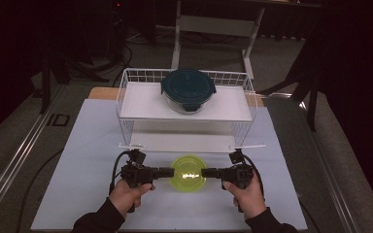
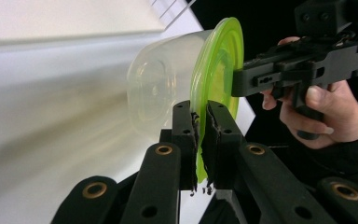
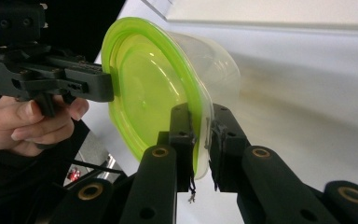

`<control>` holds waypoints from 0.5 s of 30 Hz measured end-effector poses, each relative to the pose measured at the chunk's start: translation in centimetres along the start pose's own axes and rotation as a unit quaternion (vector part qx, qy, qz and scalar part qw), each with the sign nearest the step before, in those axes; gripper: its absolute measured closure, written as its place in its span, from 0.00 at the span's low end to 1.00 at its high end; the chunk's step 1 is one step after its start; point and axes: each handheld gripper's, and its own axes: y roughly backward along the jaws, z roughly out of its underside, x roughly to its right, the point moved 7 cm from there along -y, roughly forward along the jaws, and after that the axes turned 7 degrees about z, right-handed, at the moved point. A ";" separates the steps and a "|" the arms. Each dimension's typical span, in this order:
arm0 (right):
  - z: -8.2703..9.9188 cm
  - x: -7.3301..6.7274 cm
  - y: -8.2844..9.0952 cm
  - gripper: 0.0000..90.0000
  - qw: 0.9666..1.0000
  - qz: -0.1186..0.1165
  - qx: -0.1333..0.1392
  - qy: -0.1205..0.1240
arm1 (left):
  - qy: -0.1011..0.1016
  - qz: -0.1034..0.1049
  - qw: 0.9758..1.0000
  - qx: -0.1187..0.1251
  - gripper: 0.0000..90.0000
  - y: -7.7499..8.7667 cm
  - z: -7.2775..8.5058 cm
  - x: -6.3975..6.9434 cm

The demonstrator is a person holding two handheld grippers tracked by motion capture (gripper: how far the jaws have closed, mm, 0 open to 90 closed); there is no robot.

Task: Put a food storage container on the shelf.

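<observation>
Left gripper [image 2: 200,140]: jaws closed almost together, pads pinching the rim of the green lid [image 2: 216,79] of a clear plastic container [image 2: 161,88]. In the left gripper view the lid's edge runs down between the two black pads; the clear tub body stands out from the lid's far face, toward the pale table surface.

Right gripper [image 3: 200,140]: jaws likewise nearly shut, pads clamped on the opposite rim of the same lid [image 3: 149,88]. In the right gripper view the rim passes between the pads, with the tub body [image 3: 214,74] on the side away from the person.

In the high view, the left gripper [image 1: 167,173] and the right gripper [image 1: 209,172] meet the lidded container [image 1: 189,174] from its left and right sides, level with each other, each borne by one hand: left hand [image 1: 126,193], right hand [image 1: 245,191]. The container sits between the grippers over the near half of the white tabletop [image 1: 77,184]; whether it touches the tabletop cannot be told.

Just beyond the container stands a white wire rack [image 1: 126,92] with two shelves. Its lower shelf [image 1: 184,141] lies open toward the grippers, its front edge near the container. On the upper shelf rests a glass bowl with a dark blue lid [image 1: 188,85]. Bare tabletop extends left, right and forward of both hands.
</observation>
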 end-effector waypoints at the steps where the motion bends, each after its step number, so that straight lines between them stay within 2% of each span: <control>1: -0.2 -0.2 0.3 0.89 1.000 -0.001 0.003 0.003 | -0.005 -0.002 1.000 0.002 0.93 0.1 -0.2 0.3; 3: -0.8 -0.9 1.1 0.89 1.000 -0.001 0.010 0.008 | -0.015 -0.004 1.000 0.010 0.93 0.6 -0.9 1.3; 7: -1.2 -1.4 1.7 0.89 1.000 -0.003 0.014 0.010 | -0.021 0.000 1.000 0.016 0.93 0.9 -1.4 1.8; 9: -2.4 -2.3 2.8 0.89 1.000 -0.004 0.020 0.022 | -0.029 0.003 0.999 0.022 0.93 1.4 -2.4 2.7; 15: -4.6 -3.6 4.2 0.89 0.999 0.002 0.030 0.033 | -0.039 0.004 0.999 0.036 0.93 2.5 -4.9 4.1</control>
